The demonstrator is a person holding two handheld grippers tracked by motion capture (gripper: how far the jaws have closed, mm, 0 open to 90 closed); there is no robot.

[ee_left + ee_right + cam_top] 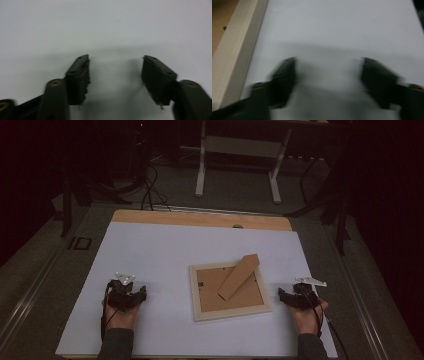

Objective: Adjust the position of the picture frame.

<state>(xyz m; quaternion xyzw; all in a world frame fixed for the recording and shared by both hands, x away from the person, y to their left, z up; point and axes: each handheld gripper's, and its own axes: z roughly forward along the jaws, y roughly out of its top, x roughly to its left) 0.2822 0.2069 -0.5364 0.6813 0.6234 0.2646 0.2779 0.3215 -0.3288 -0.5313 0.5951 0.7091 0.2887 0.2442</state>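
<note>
A pale wooden picture frame (231, 312) lies face down in the middle of the white sheet (160, 255), its brown backing up and its cardboard stand (239, 276) folded out toward the far right. My left gripper (127, 292) rests on the sheet well left of the frame; its jaws (115, 65) stand open with only white sheet between them. My right gripper (292, 296) sits just right of the frame. In the right gripper view its blurred jaws (328, 68) are open and empty, and the frame's pale edge (239, 50) runs along the left.
The white sheet covers a wooden tabletop (200, 218) whose far strip shows bare. Beyond the table stand a white metal stand (239, 150) and dark cables (150, 185) on the floor. Dark surroundings flank both sides.
</note>
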